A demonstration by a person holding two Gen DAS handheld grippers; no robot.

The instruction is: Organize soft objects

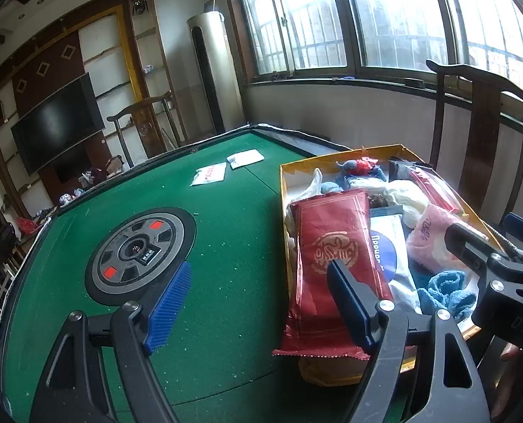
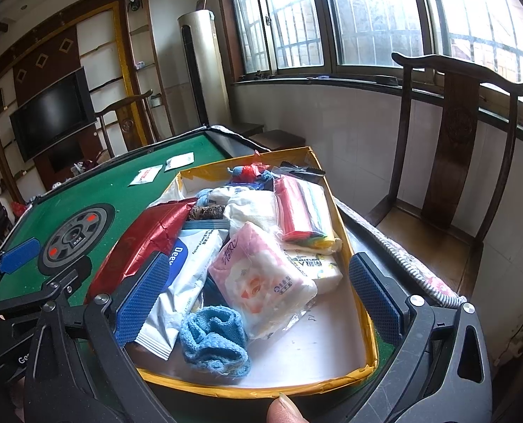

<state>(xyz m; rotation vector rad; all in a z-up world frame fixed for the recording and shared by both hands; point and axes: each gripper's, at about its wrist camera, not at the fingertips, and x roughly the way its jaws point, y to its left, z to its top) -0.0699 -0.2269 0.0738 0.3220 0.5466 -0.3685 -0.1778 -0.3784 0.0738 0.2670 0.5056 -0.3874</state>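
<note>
The left gripper point(image 1: 261, 306) has its jaws spread wide with nothing between them, one blue pad over the green bench point(image 1: 226, 246) and the other over the red pack point(image 1: 335, 257), which overhangs the near left corner of the yellow box point(image 2: 353, 243). The right gripper point(image 2: 261, 296) is also spread and empty, its jaws straddling the box's near end. Nearest inside the box lies a blue cloth point(image 2: 215, 338), with a white wipes pack point(image 2: 187, 275) to its left and a pink tissue pack point(image 2: 257, 278) leaning over the middle. Beyond these are a white tissue pack point(image 2: 317, 268), a roll of colored bags point(image 2: 300, 211), white cloth point(image 2: 250, 208) and a blue and red toy point(image 2: 247, 174) at the far end. On the bench beyond the round console point(image 1: 139, 250) lie two small white packets point(image 1: 226, 169).
</note>
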